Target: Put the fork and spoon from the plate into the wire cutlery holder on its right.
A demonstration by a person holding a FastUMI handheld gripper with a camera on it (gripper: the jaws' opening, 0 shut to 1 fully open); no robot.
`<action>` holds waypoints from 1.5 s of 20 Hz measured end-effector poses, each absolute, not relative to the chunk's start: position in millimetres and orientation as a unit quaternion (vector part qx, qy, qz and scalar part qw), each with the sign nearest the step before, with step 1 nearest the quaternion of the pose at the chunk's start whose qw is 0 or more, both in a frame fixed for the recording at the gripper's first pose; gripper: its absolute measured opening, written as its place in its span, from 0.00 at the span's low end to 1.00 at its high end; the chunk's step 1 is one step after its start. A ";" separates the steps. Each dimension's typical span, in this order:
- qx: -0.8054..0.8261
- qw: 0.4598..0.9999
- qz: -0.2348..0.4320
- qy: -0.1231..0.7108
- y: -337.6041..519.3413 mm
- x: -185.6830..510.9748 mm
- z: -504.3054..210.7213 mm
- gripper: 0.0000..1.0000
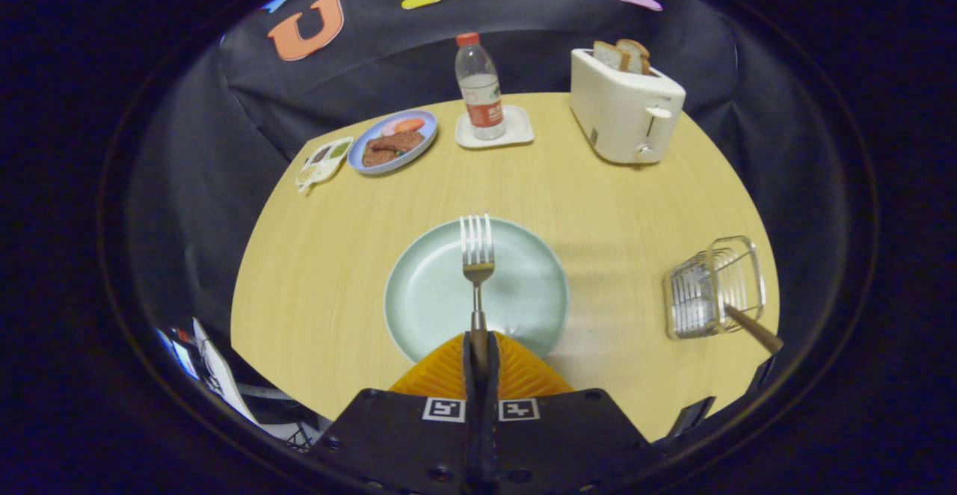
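My gripper [478,351] is shut on the handle of a metal fork [477,252]. The fork points straight ahead from the fingers, tines away, lifted over a pale green plate [523,300] that lies just ahead of the fingers on the wooden table. To the plate's right stands the wire cutlery holder [714,286]. A brown wooden handle [751,328] sticks out of the holder toward the near right, the rest of that utensil hidden inside the wires.
Beyond the plate, a white toaster [624,110] with bread slices stands at the far right. A water bottle [479,87] sits on a white coaster. A blue plate of food [392,141] and a small tray [323,160] lie at the far left.
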State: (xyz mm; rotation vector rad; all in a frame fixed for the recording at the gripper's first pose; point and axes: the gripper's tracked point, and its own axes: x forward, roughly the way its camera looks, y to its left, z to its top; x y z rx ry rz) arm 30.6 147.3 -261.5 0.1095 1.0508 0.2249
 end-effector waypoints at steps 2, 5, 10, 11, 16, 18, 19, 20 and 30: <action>0.055 0.858 0.099 0.501 109.0 30.0 -237.9 0.02; 0.052 0.857 0.084 0.506 48.1 30.1 -217.5 0.01; 0.070 0.840 0.053 0.535 -31.5 27.6 -214.6 0.01; 0.069 0.837 0.048 0.540 -43.7 29.0 -218.7 0.01; 0.089 0.807 0.047 0.582 -69.0 25.4 -247.4 0.01; 0.103 0.793 0.050 0.599 -70.8 23.7 -257.8 0.02; 0.113 0.788 0.055 0.603 -69.1 23.4 -260.3 0.02; 0.120 0.785 0.057 0.605 -70.4 23.8 -261.3 0.02; 0.146 0.764 0.059 0.625 -72.6 23.6 -258.2 0.07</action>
